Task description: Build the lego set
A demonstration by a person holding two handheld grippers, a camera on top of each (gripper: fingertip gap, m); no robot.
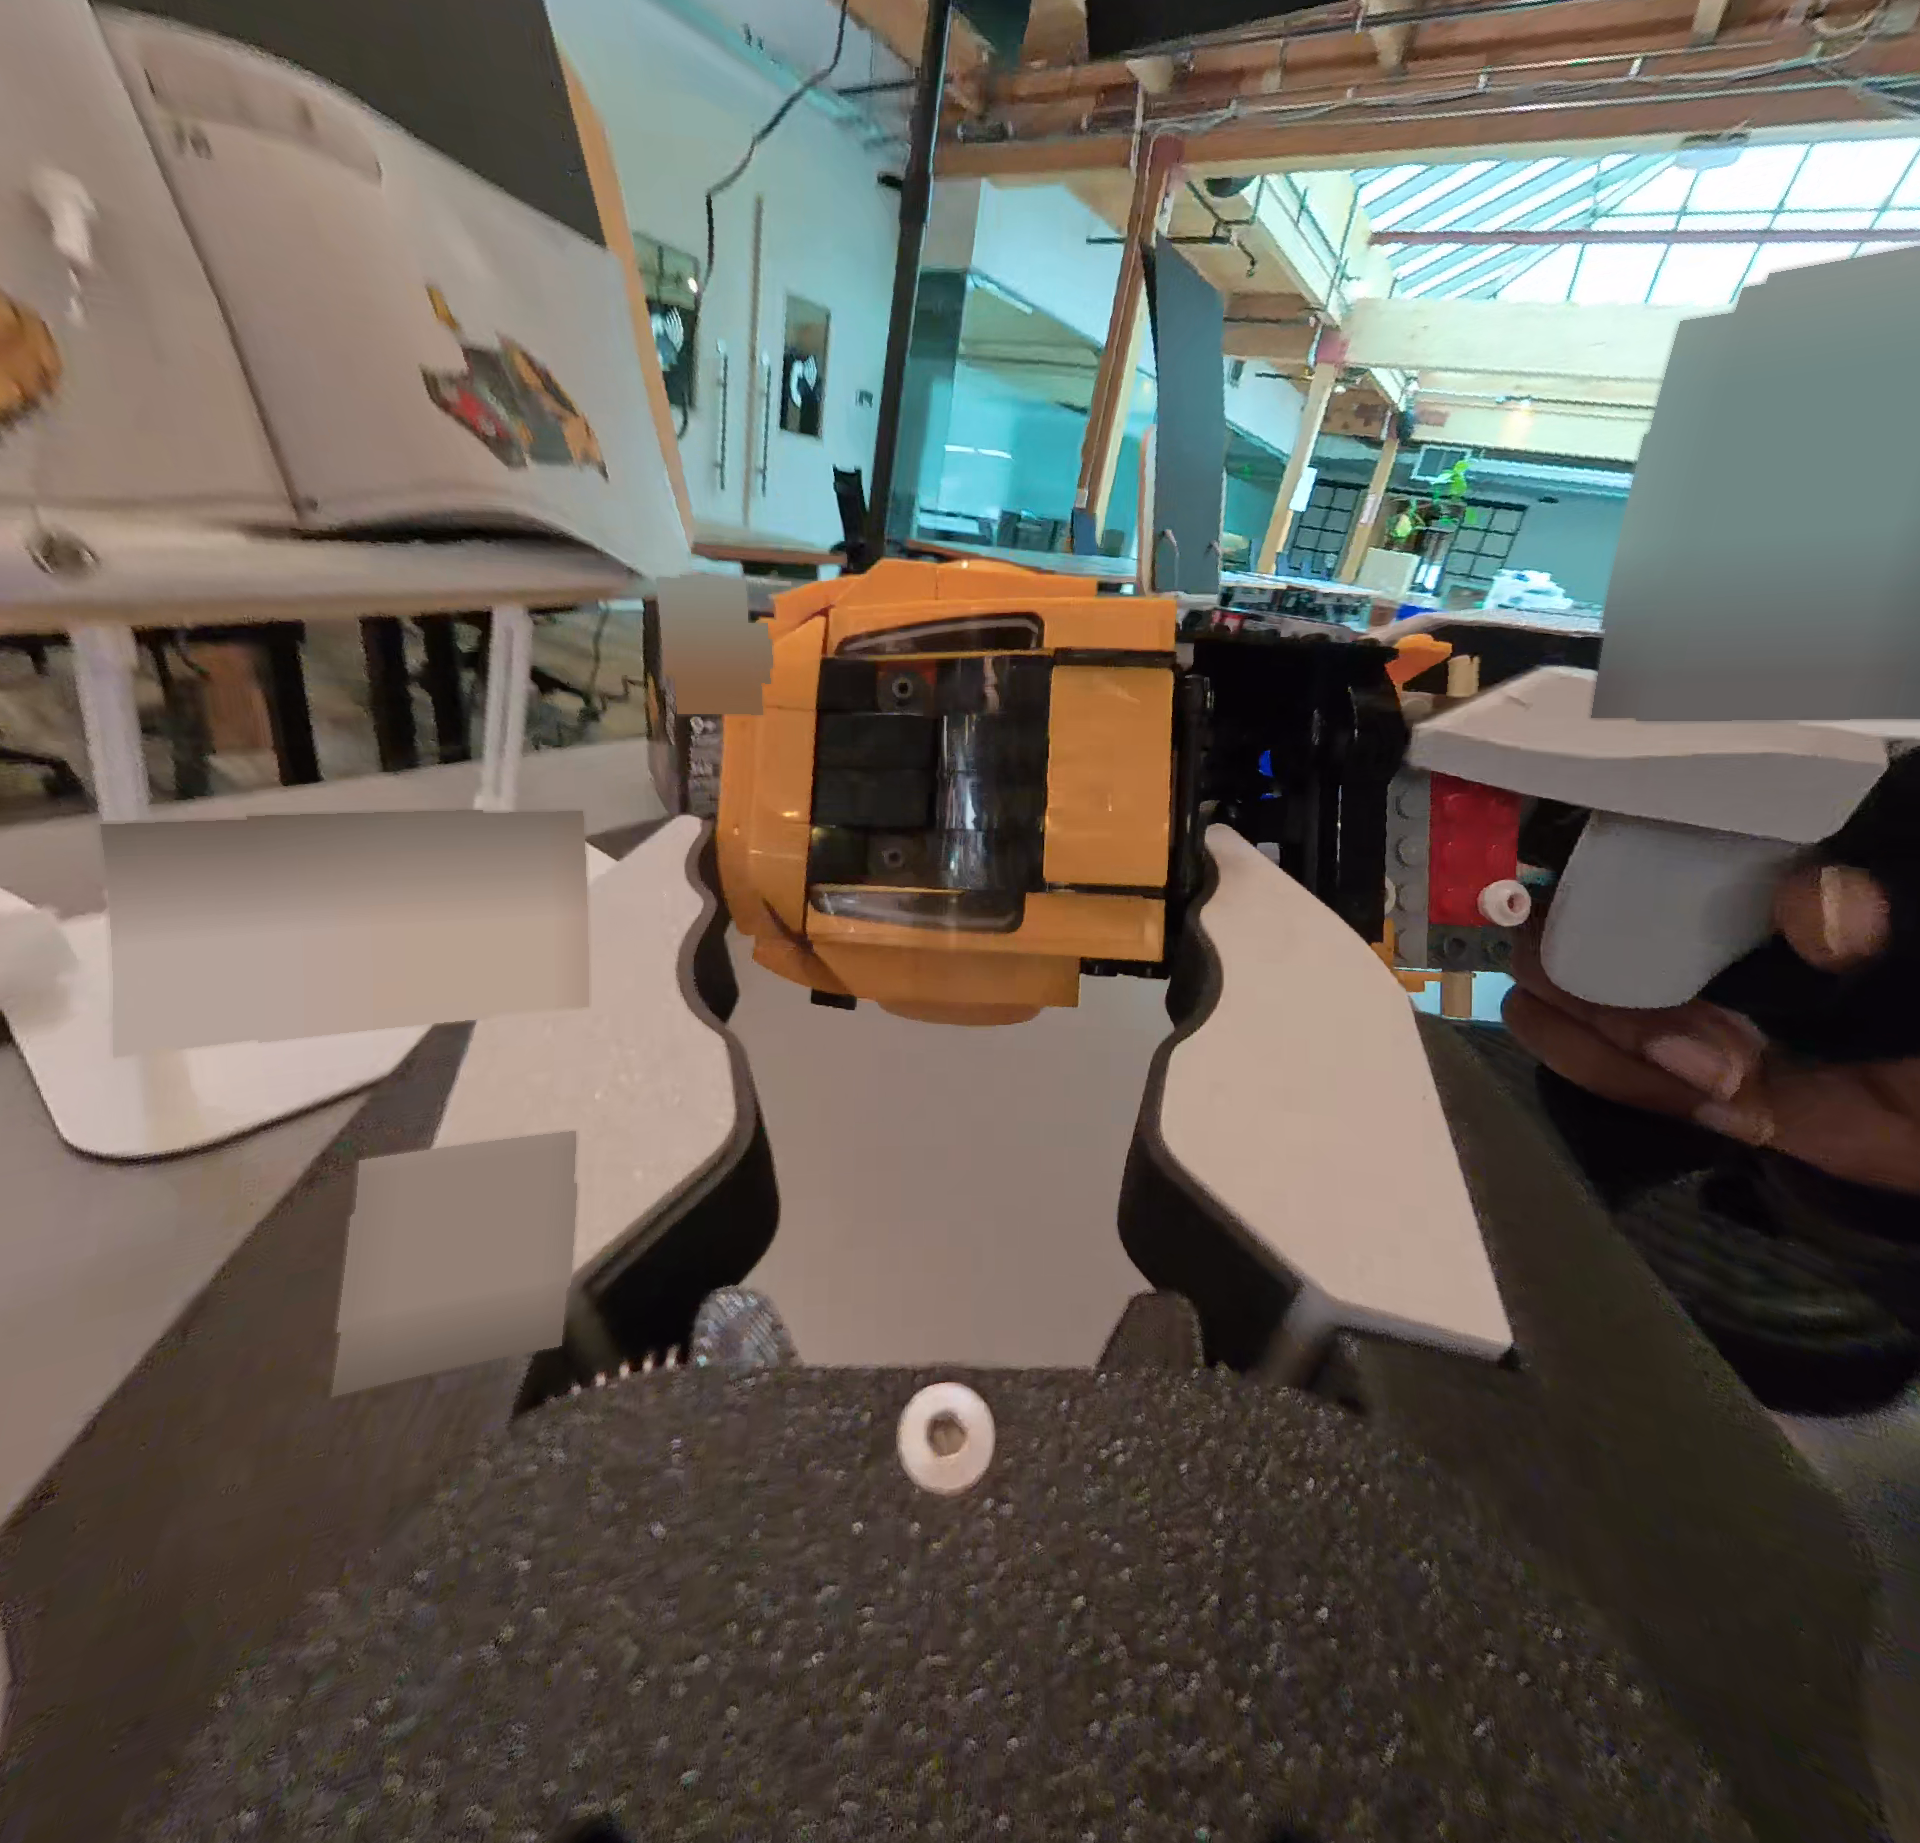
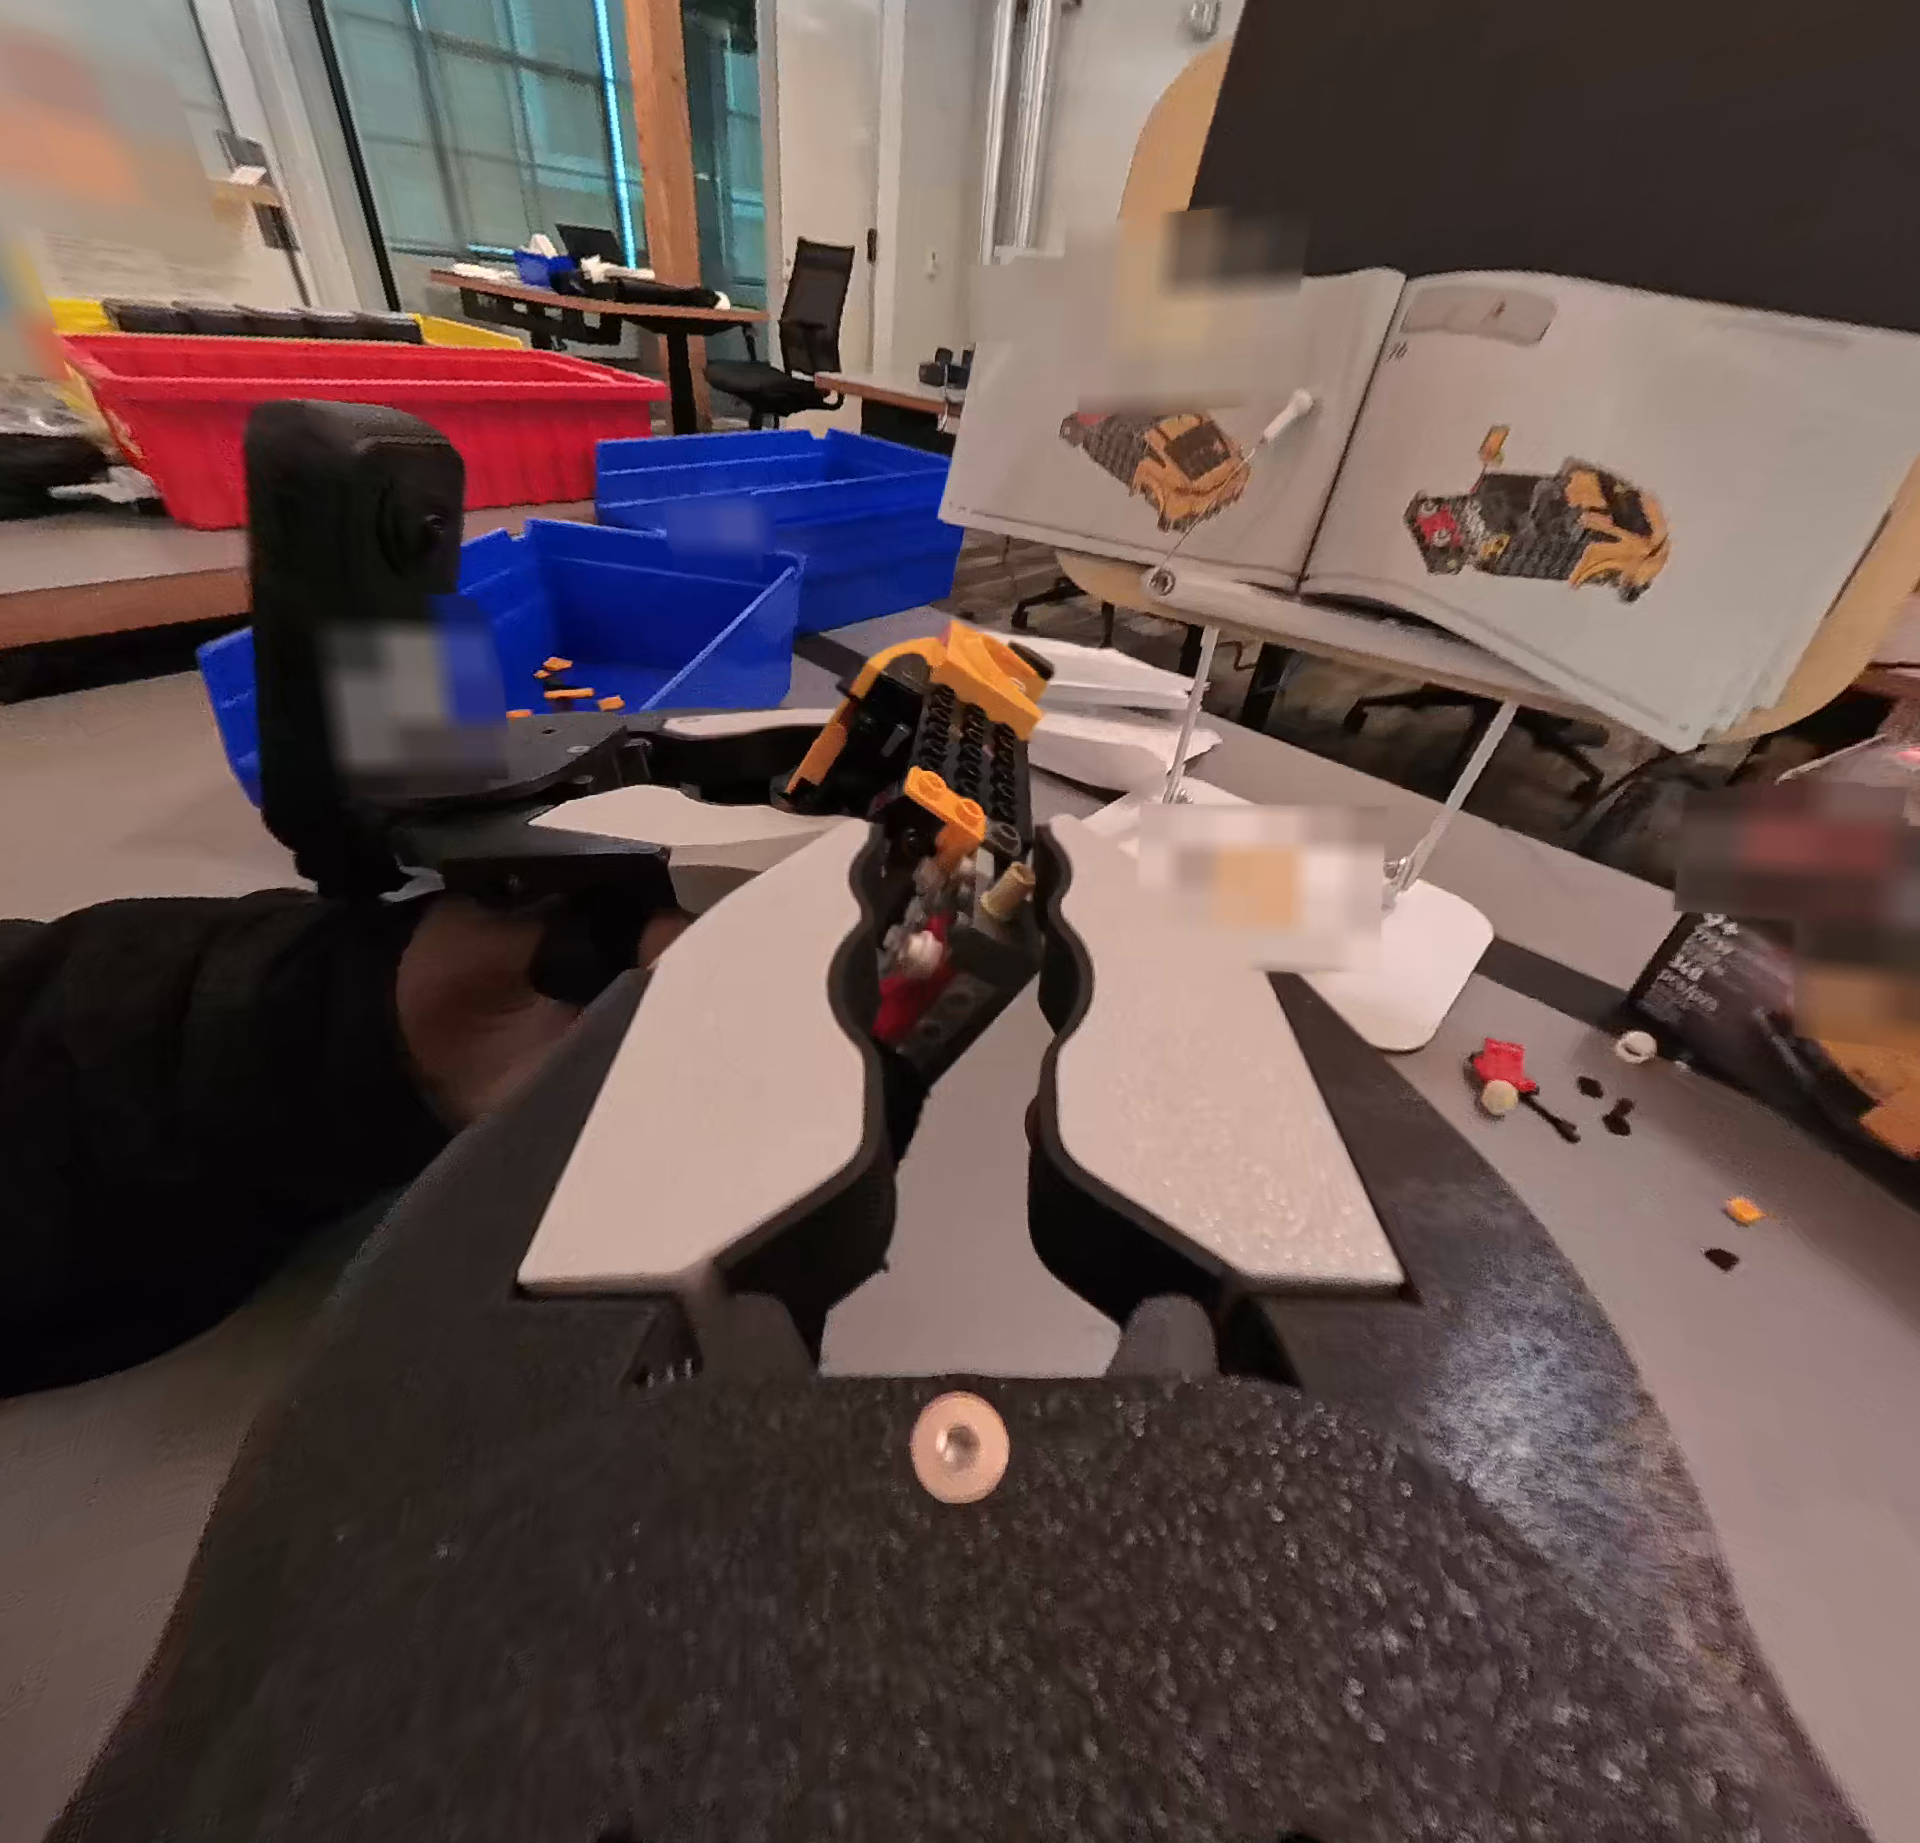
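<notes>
My left gripper (image 1: 951, 858) is shut on an orange and black brick-built car (image 1: 1101, 754), with one pad on each side of its body, and holds it above the grey table (image 2: 1621, 1398). In the right wrist view the left gripper (image 2: 810, 775) grips the car's orange front end (image 2: 987, 671). My right gripper (image 2: 951, 889) is partly open. The car's rear end, with red and grey bricks (image 2: 914, 983), lies between its fingers, which do not clamp it. The car looks blurred there. The right gripper also shows in the left wrist view (image 1: 1558, 817), by the red bricks (image 1: 1475, 837).
An open instruction booklet (image 2: 1455, 463) rests on a white stand (image 2: 1423, 962) behind the car. Blue bins (image 2: 665, 598) and a red bin (image 2: 364, 411) stand at the back left. Small loose pieces (image 2: 1507, 1066) lie on the table at the right. A hand (image 1: 1714, 1076) holds the right gripper.
</notes>
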